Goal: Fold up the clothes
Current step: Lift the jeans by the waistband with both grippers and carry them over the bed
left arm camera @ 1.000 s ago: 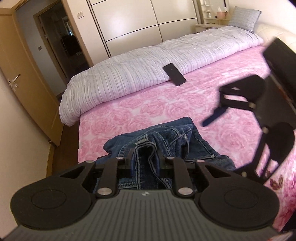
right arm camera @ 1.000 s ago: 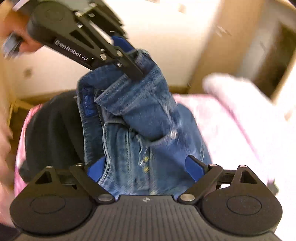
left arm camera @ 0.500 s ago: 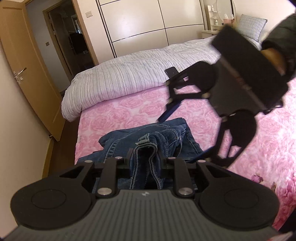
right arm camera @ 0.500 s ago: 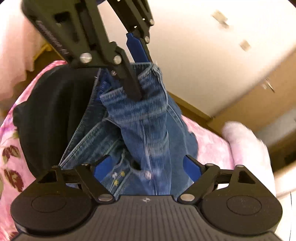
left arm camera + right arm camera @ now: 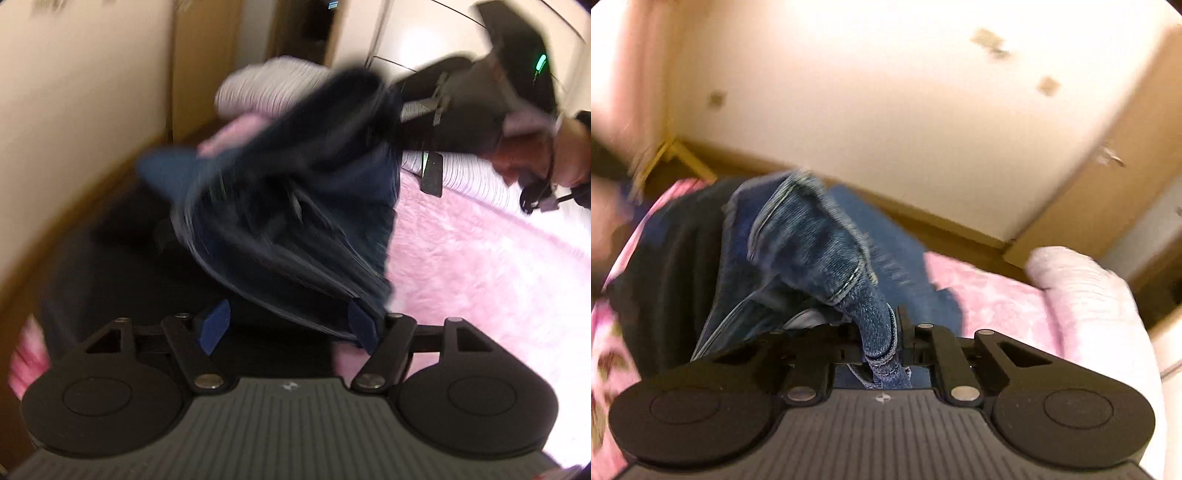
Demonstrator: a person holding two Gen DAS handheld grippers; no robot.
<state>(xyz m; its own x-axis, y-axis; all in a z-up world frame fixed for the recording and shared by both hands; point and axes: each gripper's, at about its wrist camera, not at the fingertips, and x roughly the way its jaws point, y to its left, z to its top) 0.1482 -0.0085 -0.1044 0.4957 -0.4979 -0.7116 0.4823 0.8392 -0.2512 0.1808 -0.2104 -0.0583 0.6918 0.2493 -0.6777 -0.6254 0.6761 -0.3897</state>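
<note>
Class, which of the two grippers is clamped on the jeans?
The right gripper: its jaws have just closed on a denim fold of the jeans. The left gripper has just opened.

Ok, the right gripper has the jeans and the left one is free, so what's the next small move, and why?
Probably close the left gripper on the hanging edge of the jeans. Its jaws have just been opening and stand apart, with the blurred denim edge just above them, unpinched. The right gripper has just clamped a denim fold, so a second hold would let the jeans be spread over the pink bedspread.
</note>
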